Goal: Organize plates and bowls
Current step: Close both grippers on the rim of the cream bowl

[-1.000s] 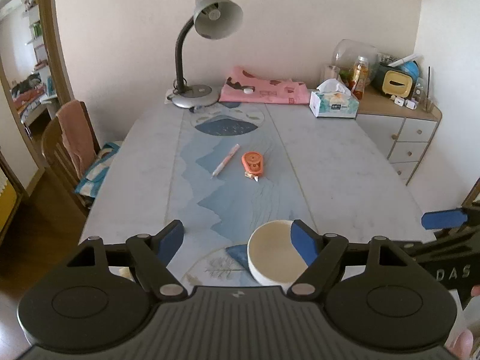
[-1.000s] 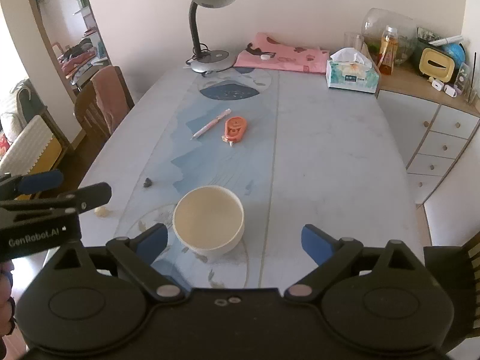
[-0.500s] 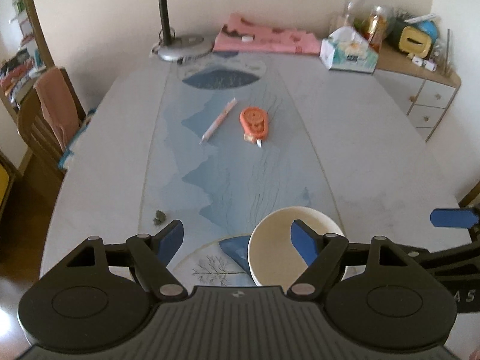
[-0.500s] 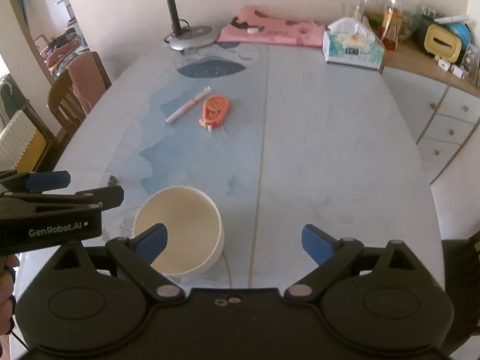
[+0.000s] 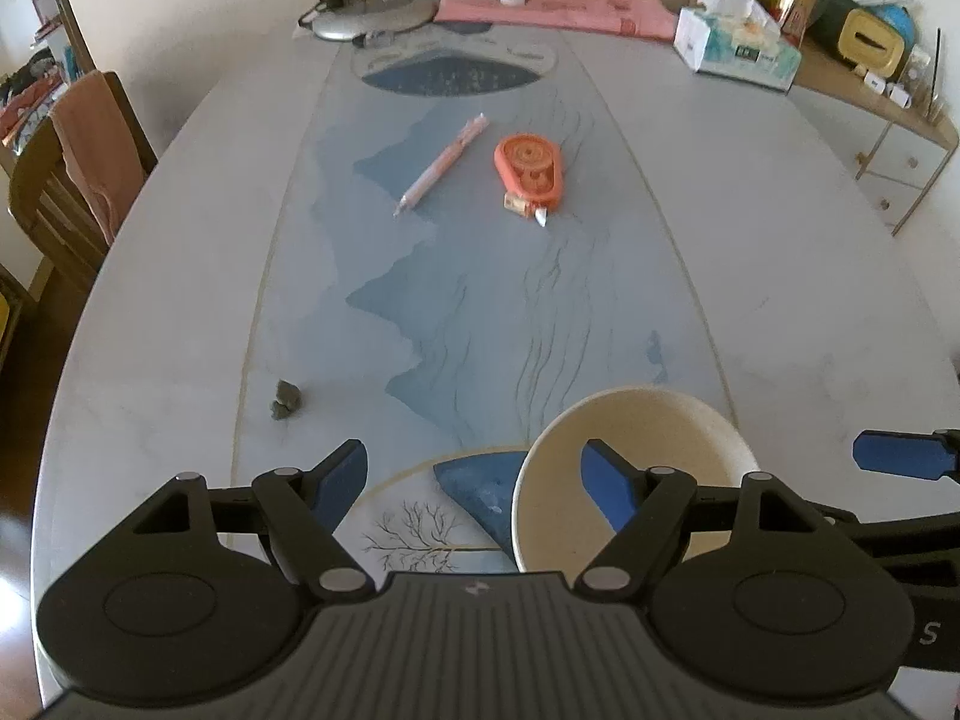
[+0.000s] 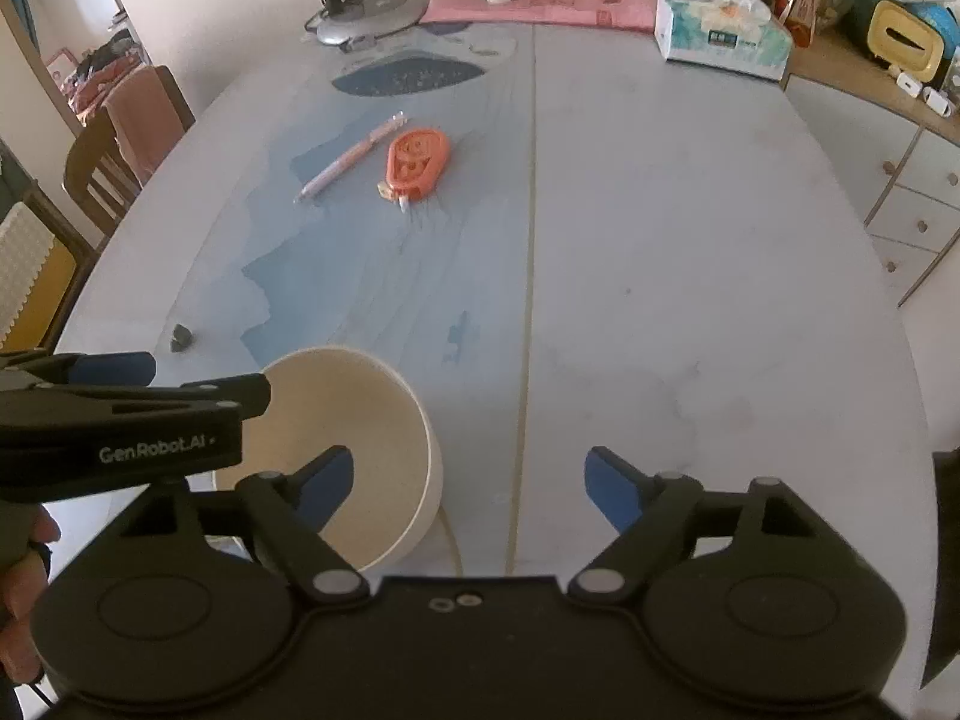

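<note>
A cream bowl [image 5: 660, 438] stands upright and empty on the near end of the table; it also shows in the right wrist view [image 6: 360, 414]. My left gripper [image 5: 477, 483] is open, its right finger [image 5: 606, 483] over the bowl's inside and its left finger outside the rim. My right gripper [image 6: 468, 483] is open, its left finger [image 6: 327, 480] over the bowl's inside. The left gripper's side crosses the right wrist view [image 6: 132, 414] over the bowl's left rim. No plates are in view.
On the table [image 5: 780, 276] lie a pink pen [image 5: 441, 165], an orange tape dispenser [image 5: 531, 171] and a small dark lump [image 5: 287, 399]. Farther back are a lamp base [image 5: 372, 12], pink cloth [image 5: 558, 0] and tissue box [image 5: 738, 45]. A chair [image 5: 66, 180] stands left.
Both grippers have tilted down and moved closer to the bowl. Each now has one finger over the bowl's inside. The bowl has not moved.
</note>
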A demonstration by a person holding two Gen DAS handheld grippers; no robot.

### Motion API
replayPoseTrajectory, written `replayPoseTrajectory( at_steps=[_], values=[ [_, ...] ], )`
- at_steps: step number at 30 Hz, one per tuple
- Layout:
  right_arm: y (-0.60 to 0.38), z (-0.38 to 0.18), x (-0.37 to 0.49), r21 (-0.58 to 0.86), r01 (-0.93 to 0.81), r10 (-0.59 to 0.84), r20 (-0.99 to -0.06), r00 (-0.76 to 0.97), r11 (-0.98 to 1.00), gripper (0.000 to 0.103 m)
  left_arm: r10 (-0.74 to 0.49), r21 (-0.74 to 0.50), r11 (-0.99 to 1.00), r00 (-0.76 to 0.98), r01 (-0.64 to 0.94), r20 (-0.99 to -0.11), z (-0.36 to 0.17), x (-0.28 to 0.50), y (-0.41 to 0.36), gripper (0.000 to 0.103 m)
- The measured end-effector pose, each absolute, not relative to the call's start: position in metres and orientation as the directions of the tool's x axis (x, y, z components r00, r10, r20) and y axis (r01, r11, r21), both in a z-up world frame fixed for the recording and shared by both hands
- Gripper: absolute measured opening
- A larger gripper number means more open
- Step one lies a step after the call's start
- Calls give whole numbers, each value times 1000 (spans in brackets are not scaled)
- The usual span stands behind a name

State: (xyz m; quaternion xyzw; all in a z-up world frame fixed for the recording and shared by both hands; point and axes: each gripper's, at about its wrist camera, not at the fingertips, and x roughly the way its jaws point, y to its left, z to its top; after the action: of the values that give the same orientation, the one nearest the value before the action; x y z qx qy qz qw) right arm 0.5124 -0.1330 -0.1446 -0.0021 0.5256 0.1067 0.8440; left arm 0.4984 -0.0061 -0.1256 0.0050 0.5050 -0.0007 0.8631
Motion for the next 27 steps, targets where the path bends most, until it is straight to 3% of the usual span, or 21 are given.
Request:
replayPoseTrajectory(
  at_steps=[5,15,19,21,27],
  values=[
    [-131,-157,516,111,-196,182,-901,394,974,72,15,26,1000,473,16,-881,-140,502,-9,77],
    [-126,-168,513,103,-219,181,-910,374,970,42,-1,17,999,429,37,-903,-157,502,-15,35],
    [-127,-169,513,121,-209,192,-911,366,970,31,0,15,999,423,32,-906,-159,502,-14,30],
    [-126,-169,513,119,-210,191,-910,368,970,25,-9,5,999,418,32,-908,-158,502,-14,21],
    [-119,-164,509,112,-226,194,-904,381,968,9,-30,-9,999,406,53,-913,-157,499,-19,7]
  ],
)
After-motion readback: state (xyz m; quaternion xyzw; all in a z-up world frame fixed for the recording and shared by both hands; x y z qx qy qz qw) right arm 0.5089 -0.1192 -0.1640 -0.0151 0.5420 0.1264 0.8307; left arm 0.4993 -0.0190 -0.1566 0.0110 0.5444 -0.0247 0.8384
